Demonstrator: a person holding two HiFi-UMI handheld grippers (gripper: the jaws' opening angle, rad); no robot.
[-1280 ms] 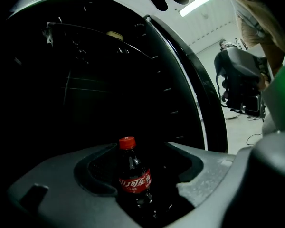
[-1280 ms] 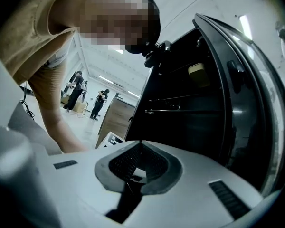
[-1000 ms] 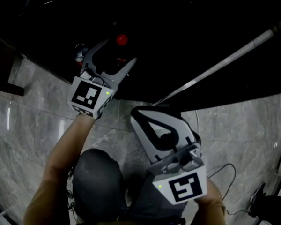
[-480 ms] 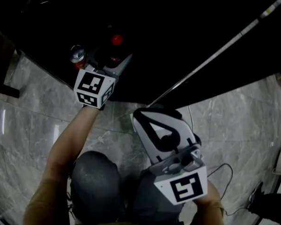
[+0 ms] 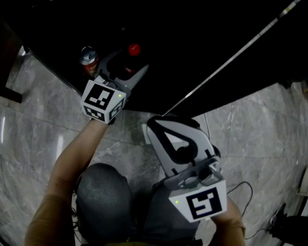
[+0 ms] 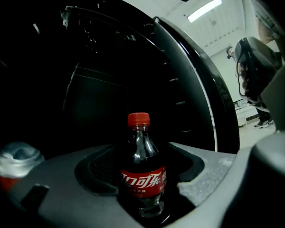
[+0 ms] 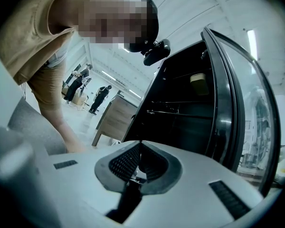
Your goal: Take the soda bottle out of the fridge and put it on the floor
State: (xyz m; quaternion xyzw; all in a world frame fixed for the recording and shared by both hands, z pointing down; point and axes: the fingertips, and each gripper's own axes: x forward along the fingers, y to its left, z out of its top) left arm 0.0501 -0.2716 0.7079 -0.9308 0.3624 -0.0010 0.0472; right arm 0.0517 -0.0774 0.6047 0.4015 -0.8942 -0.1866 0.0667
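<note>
Soda bottle (image 6: 141, 179) upright, gripped within left claw (image 6: 143, 158)

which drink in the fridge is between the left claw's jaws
The red-capped soda bottle; the can sits outside the left claw, off to its side.

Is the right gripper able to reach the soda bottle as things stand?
Probably not: the left gripper grips the soda bottle inside the fridge, and the right gripper is shut, back over the floor.
</note>
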